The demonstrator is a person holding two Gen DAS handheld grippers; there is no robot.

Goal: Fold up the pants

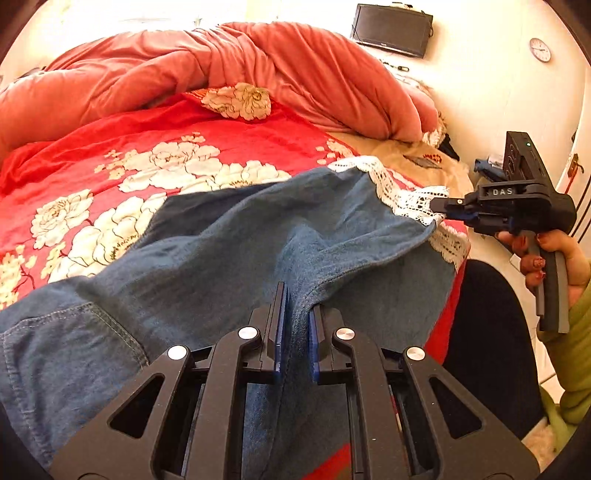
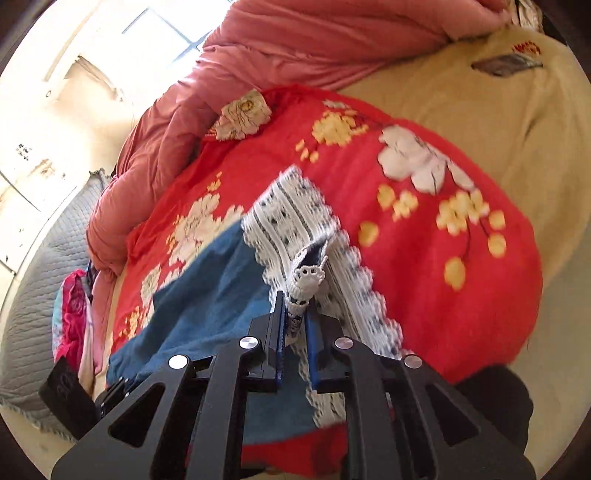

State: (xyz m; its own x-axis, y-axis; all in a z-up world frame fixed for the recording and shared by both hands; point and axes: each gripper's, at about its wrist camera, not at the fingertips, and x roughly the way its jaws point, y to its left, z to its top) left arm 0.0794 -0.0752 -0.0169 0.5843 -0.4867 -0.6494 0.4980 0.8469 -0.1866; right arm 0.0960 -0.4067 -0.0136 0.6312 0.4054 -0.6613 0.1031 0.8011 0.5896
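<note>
Blue denim pants (image 1: 229, 251) with a white lace hem (image 1: 399, 192) lie across the red floral bedspread (image 1: 110, 166). My left gripper (image 1: 297, 310) is shut on a ridge of denim near the pants' middle. My right gripper (image 1: 441, 206), held by a hand at the right, is shut on the lace hem. In the right wrist view the right gripper (image 2: 297, 306) pinches the bunched lace hem (image 2: 308, 280), with the denim (image 2: 207, 288) spreading down to the left. The left gripper's body shows at that view's lower left.
A rumpled pink duvet (image 1: 221, 66) fills the far side of the bed. A beige blanket (image 2: 498, 122) lies beyond the bedspread. A dark monitor (image 1: 391, 29) and a wall clock (image 1: 540, 50) are on the wall. The person's dark-clothed leg (image 1: 491, 350) is at the bed's edge.
</note>
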